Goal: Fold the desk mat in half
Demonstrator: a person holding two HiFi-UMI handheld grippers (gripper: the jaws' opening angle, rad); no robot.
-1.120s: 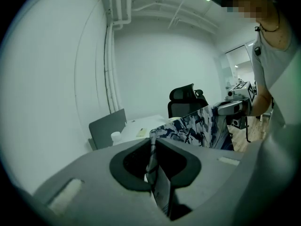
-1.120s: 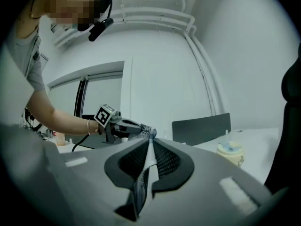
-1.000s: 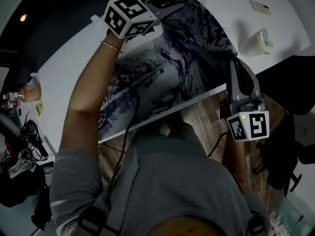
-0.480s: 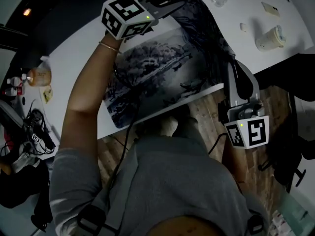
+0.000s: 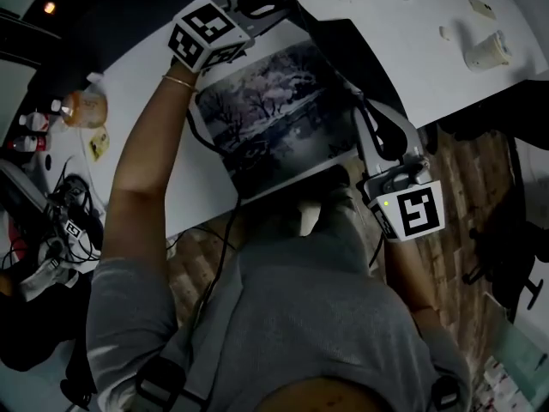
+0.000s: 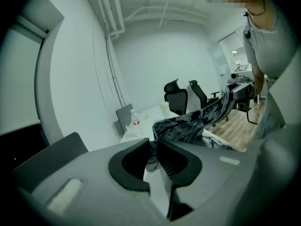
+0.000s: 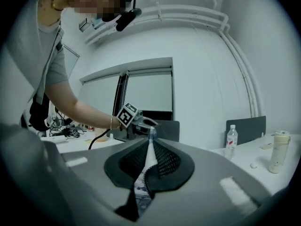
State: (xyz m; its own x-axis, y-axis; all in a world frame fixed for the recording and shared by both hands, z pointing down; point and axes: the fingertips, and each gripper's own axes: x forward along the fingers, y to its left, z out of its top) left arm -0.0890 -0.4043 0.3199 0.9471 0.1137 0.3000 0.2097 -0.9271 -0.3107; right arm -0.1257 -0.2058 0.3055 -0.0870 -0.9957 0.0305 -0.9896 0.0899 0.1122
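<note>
Desk mat, a dark flexible rectangular sheet w/ a black-and-white tree print, is held up off the white tabletop along one edge. It sits at the tabletop's near side, just in front of the person's grey-shirted torso. Left gripper, w/ its marker cube, has the mat's far corner. Right gripper has the near corner, and a dark band of the mat runs from one to the other. Print side faces up in head view. The mat's left part looks to lie on the tabletop, tho the contact line can't be made out. Left gripper view: fingers closed on a crumpled bit of the mat's edge, having just eased a touch wider, fabric pinched btwn the pads. From there the mat arcs up and off to the right, above the tabletop. Right gripper view: fingers shut tight on the thin mat edge, a pale strip btwn the ribbed pads that stretches straight ahead to the left gripper. Well apart from the mat on the tabletop: white lidded paper cup and clear plastic bottle. Two black office chairs stand beyond the tabletop; wood-plank floor shows at right.
</note>
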